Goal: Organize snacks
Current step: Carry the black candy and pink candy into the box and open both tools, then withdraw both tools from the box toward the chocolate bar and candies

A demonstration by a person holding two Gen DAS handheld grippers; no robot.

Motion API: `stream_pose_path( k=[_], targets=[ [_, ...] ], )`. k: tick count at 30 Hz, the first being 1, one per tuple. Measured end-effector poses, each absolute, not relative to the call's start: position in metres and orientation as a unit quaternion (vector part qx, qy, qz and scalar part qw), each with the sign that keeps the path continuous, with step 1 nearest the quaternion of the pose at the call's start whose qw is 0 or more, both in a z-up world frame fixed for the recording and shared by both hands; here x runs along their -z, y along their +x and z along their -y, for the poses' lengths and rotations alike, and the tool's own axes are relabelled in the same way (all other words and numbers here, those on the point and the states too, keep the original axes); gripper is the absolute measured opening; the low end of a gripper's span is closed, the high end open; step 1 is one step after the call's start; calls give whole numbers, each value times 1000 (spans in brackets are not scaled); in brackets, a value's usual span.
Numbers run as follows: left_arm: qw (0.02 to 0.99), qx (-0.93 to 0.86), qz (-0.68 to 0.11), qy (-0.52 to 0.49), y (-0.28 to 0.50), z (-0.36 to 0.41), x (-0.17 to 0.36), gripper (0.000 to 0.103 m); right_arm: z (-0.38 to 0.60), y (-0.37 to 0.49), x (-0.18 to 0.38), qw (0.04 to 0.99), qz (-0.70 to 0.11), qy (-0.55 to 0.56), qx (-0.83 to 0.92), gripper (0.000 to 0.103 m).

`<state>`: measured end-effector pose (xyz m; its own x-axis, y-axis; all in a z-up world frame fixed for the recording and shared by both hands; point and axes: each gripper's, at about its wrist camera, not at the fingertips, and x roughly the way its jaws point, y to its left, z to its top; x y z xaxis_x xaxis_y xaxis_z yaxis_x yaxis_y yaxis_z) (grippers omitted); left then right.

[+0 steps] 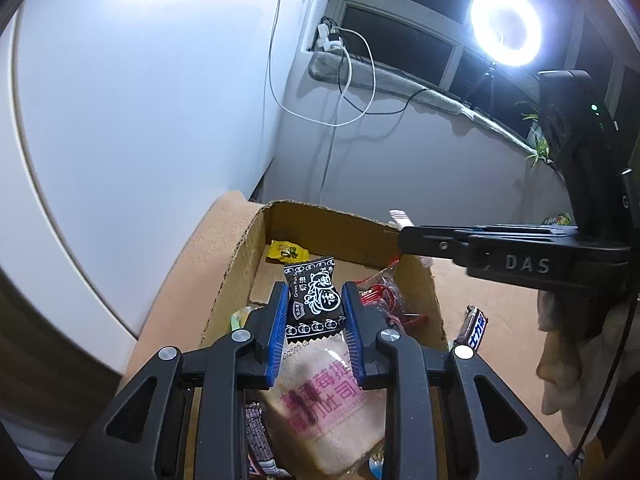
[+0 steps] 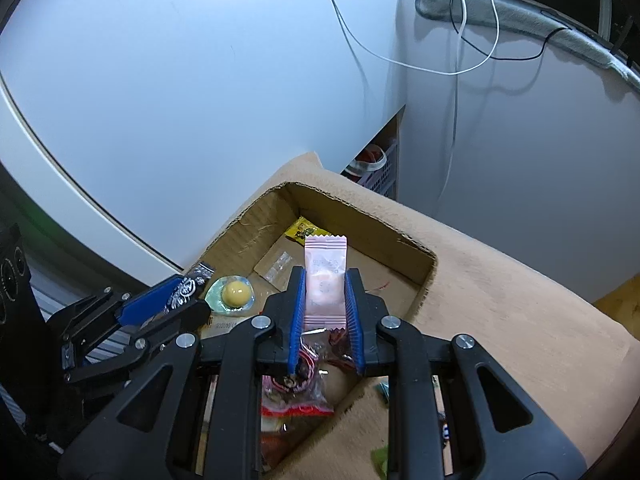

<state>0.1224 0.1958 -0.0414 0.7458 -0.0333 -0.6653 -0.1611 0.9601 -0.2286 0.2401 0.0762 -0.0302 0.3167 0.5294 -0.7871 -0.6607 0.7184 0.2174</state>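
We log the open brown cardboard box [image 2: 404, 254] under both tools. Left hand-held gripper [image 1: 315, 304] clamps a black printed candy wrapper [image 1: 314, 300]; right hand-held gripper [image 2: 326, 300] clamps a pale pink sachet [image 2: 325, 276], both above the box.

Black packet [image 1: 315, 300] with white drawings, pale pink sachet [image 2: 324, 280], brown cardboard box [image 2: 376, 236], blue-padded tongs [image 1: 315, 322]

White wall [image 1: 140, 100], dark window [image 1: 400, 36], glaring ring light [image 1: 505, 29].

One cardboard box [image 2: 404, 252], two grippers (each gripping one candy).
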Motion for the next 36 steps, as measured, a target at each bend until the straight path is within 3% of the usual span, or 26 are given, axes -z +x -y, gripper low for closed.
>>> stream_pose_path(
  k=[10, 12, 14, 36],
  targets=[
    [921, -36, -363, -134, 125, -194, 48, 30, -79, 243, 35, 805, -460, -75, -367, 23],
    [921, -39, -363, -136, 125, -194, 47, 46, -79, 242, 33, 808, -457, -76, -364, 49],
    [923, -42, -359, -134, 124, -193, 46, 50, -75, 240, 29, 816, -446, -76, -360, 56],
    [940, 18, -317, -124, 82, -133, 11, 50, 31, 231, 25, 830, -440, -75, -334, 57]
  ],
)
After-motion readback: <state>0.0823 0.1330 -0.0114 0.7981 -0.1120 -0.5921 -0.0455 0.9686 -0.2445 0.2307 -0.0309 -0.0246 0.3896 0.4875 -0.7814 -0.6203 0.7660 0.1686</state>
